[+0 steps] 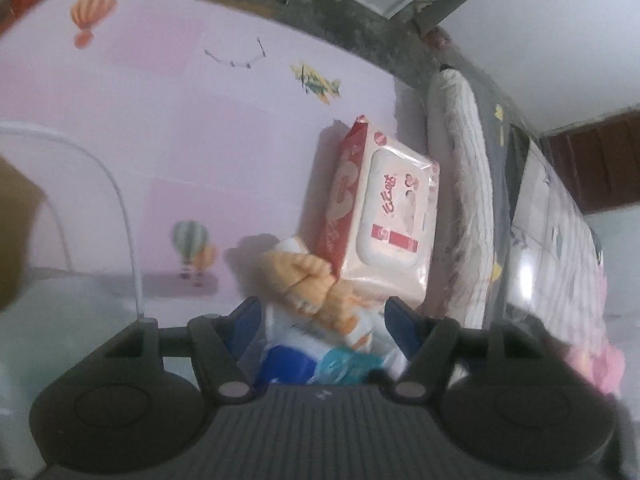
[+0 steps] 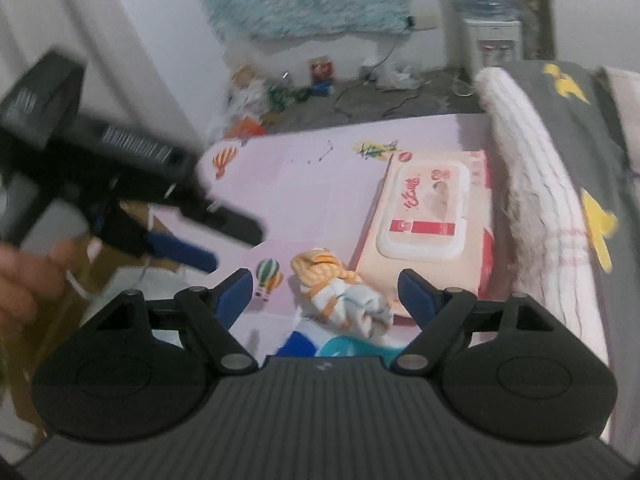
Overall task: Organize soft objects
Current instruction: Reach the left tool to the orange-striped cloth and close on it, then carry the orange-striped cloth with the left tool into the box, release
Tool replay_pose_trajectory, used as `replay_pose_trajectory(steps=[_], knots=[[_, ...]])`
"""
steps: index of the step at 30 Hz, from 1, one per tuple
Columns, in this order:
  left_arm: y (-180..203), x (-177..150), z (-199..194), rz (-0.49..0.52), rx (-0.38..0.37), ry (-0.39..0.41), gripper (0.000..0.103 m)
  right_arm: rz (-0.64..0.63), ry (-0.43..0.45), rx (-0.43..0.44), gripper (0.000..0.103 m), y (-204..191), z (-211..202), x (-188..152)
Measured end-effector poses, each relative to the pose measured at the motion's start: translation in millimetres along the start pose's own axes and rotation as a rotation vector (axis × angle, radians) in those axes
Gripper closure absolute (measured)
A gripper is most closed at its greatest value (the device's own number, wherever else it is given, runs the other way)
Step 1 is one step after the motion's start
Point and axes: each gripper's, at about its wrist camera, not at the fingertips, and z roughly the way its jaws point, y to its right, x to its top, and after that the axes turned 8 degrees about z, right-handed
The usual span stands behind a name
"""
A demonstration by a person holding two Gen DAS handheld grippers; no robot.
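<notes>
Here, both grippers' fingers released: left gripper (image 1: 322,312), right gripper (image 2: 325,286); one wipes pack (image 2: 426,220), one sock bundle (image 2: 340,296).

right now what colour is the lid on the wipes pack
White, with red lettering and a red strip on its label; the lid of the wipes pack shows best in the right wrist view.

Red script lettering is printed on the white flip lid of the wipes pack (image 1: 384,208) (image 2: 428,216), above a red label band, but it is too blurred to be read. No other text, number or brand can be made out in either view.
</notes>
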Motion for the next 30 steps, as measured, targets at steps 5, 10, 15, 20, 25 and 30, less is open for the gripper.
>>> replay_pose_trajectory(steps=[5,10,15,20,25,30], knots=[[4.5,12.7,40.2,-0.063,0.030,-0.069,0.039,-0.060,-0.076,-0.008,0.026,2.3,28.7,3.5],[4.4,14.2,60.8,-0.076,0.086,-0.108,0.051,-0.052,-0.117,-0.023,0.044,7.4,43.0,-1.7],[7.1,13.7,59.7,-0.075,0.082,-0.097,0.059,-0.060,-0.113,-0.026,0.061,1.5,42.6,-9.1],[8.6,9.0,43.3,-0.058,0.036,-0.081,0.060,-0.077,-0.059,-0.043,0.066,-10.0,22.9,-12.3],[1.9,2.7,4.8,-0.067,-0.041,-0.059,0.060,-0.100,0.001,-0.065,0.067,-36.5,-7.3,-13.4],[-8.6,-0.3,-58.0,-0.021,-0.064,0.001,0.061,-0.086,0.084,-0.061,0.067,-83.4,-42.2,-11.5]])
